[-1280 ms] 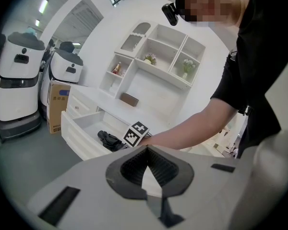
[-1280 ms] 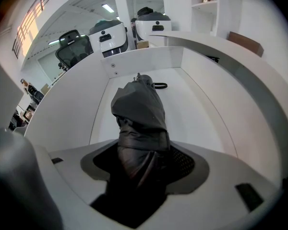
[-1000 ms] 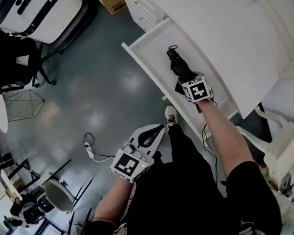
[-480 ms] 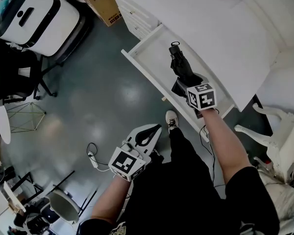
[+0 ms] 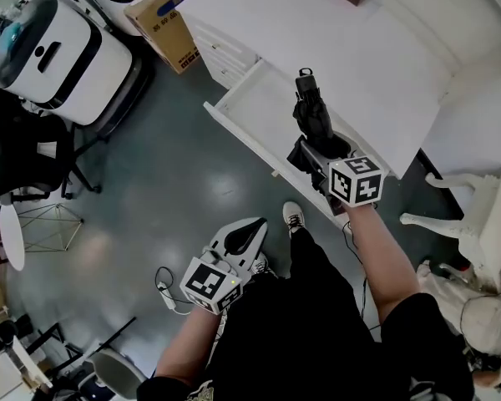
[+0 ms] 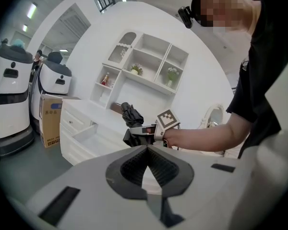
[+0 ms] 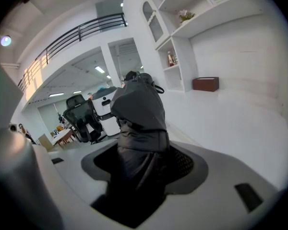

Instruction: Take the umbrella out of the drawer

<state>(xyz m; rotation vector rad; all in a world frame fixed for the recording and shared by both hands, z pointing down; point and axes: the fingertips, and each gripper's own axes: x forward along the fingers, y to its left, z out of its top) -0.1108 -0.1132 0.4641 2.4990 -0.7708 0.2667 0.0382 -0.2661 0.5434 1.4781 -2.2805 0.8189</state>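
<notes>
Your right tongs (image 5: 316, 150) are clamped on the folded black umbrella (image 5: 311, 111), with the dark fabric filling the gap between the jaws in the right gripper view. The grip sits on the umbrella's lower end. The rest of it juts out past the tips, strap end farthest from you, pointing toward the white counter (image 5: 351, 48).

In the left gripper view the umbrella stands tilted up and clear above the open drawer (image 5: 244, 107), not touching its floor. In the head view it lies across the drawer's far side and the counter edge.

Your left tongs (image 5: 252, 229) hang low by your leg over the grey floor (image 5: 150, 165), well apart from the umbrella. Their jaws are together at the tips with nothing between them.
</notes>
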